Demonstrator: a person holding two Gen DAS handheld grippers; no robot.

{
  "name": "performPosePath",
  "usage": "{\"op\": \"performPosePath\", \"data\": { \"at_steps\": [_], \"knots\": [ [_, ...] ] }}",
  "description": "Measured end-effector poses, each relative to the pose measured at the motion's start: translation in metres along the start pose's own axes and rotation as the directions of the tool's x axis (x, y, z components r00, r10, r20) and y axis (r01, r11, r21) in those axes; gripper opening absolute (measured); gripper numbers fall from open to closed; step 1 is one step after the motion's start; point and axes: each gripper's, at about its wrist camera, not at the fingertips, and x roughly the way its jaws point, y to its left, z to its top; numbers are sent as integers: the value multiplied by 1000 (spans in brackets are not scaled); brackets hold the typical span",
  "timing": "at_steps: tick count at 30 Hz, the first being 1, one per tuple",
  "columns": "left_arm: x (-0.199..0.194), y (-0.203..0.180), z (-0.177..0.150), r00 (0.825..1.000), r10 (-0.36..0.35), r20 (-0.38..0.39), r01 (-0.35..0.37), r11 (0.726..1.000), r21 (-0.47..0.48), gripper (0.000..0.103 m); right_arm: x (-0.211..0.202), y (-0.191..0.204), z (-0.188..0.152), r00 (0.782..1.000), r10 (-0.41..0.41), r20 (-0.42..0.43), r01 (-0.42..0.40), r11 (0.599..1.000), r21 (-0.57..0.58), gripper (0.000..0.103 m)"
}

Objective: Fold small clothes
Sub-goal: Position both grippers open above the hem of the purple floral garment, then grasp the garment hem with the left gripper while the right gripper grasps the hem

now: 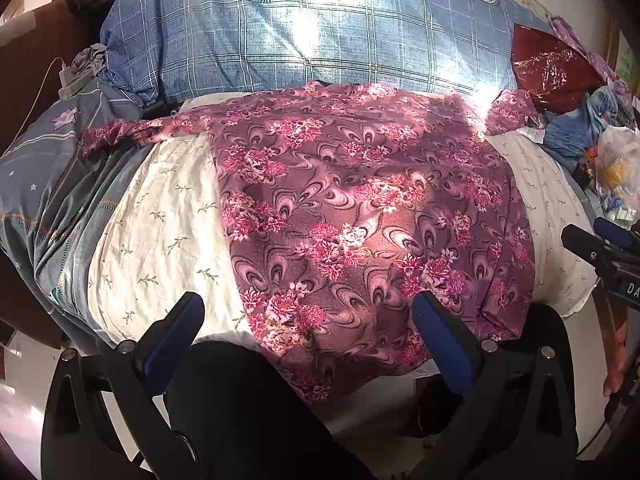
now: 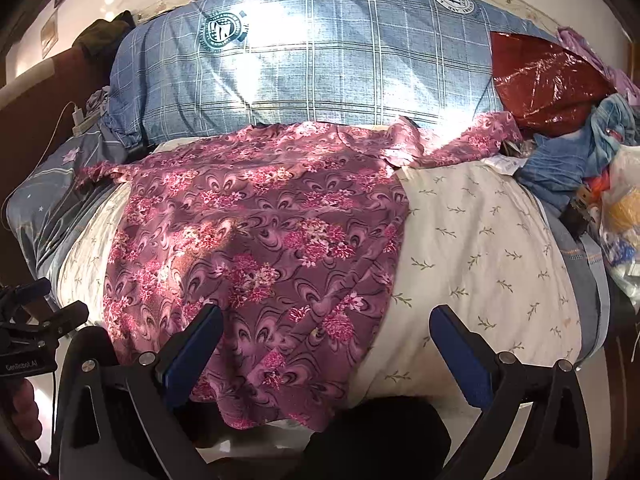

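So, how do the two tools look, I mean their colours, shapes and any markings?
Both look alike. The left tool has black angular arms with silver bolts and two fingers faced with blue pads. The right tool is built the same. Seen from the right wrist, the left one's black body carries white lettering, seemingly "GenRobot.AI"; a bare hand grips it.

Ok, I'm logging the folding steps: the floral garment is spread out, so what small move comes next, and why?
Probably bring the left gripper down onto the near hem of the floral garment to pinch it. The garment lies flat on the cream sheet, unfolded, and both the left and the right gripper hover open above its near edge, holding nothing.
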Motion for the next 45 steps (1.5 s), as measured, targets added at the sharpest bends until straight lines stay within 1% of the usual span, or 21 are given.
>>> {"op": "performPosePath", "data": {
  "at_steps": [14, 18, 21, 23, 25, 26, 29, 32, 34, 36, 38, 39, 40, 41, 42, 43, 44, 45],
  "knots": [
    [3, -5, -3, 1000, 10, -24, -9, 1000, 17, 103, -4, -17, -7, 1000, -21, 2, 21, 999, 34, 103],
    [15, 12, 4, 997, 0, -78, -3, 999, -34, 103, 6, -38, -8, 999, -17, -28, 20, 996, 91, 103],
    [29, 43, 11, 992, 36, -124, -49, 993, -104, 103, 20, -66, -14, 998, -27, -64, 37, 986, 165, 102],
    [40, 69, 15, 986, 47, -161, -75, 982, -171, 103, 32, -89, -20, 996, -17, -92, 38, 973, 229, 102],
    [52, 91, 16, 978, 42, -206, -91, 968, -235, 103, 41, -101, -23, 994, 1, -113, 29, 964, 264, 98],
    [60, 102, 16, 971, 34, -235, -99, 957, -272, 103, 46, -104, -25, 992, 16, -125, 19, 962, 272, 98],
    [79, 114, 13, 953, 4, -302, -106, 941, -321, 103, 60, -100, -27, 985, 82, -150, -37, 959, 279, 97],
    [93, 107, 9, 940, -42, -337, -78, 940, -332, 103, 70, -80, -24, 978, 120, -172, -78, 970, 232, 96],
    [102, 95, 7, 933, -55, -356, -63, 949, -309, 103, 77, -64, -20, 975, 114, -189, -81, 981, 176, 96],
    [111, 81, 7, 922, -65, -381, -51, 957, -285, 103, 86, -51, -16, 970, 115, -213, -84, 985, 148, 96],
    [121, 68, 5, 908, -107, -406, -16, 958, -287, 103, 96, -41, -15, 961, 137, -239, -105, 984, 141, 96],
    [125, 63, 4, 902, -120, -415, -7, 956, -292, 103, 99, -35, -16, 959, 133, -250, -104, 987, 126, 94],
    [127, 60, 5, 900, -117, -421, -12, 957, -291, 98, 102, -29, -17, 960, 110, -257, -88, 992, 93, 84],
    [127, 55, 4, 906, -69, -419, -51, 962, -268, 94, 104, -25, -18, 963, 81, -258, -70, 996, 50, 72],
    [126, 53, 5, 910, -47, -412, -65, 965, -254, 86, 104, -24, -19, 963, 74, -260, -70, 997, 24, 41],
    [121, 52, 6, 918, -44, -395, -62, 966, -252, 67, 104, -25, -20, 963, 89, -255, -88, 996, 15, 25],
    [114, 51, 10, 927, -55, -371, -42, 967, -250, 50, 100, -30, -20, 963, 122, -239, -119, 992, 28, 21],
    [108, 52, 12, 928, -90, -362, -8, 966, -259, 16, 93, -40, -19, 962, 160, -221, -151, 987, 57, 10]
  ]
}}
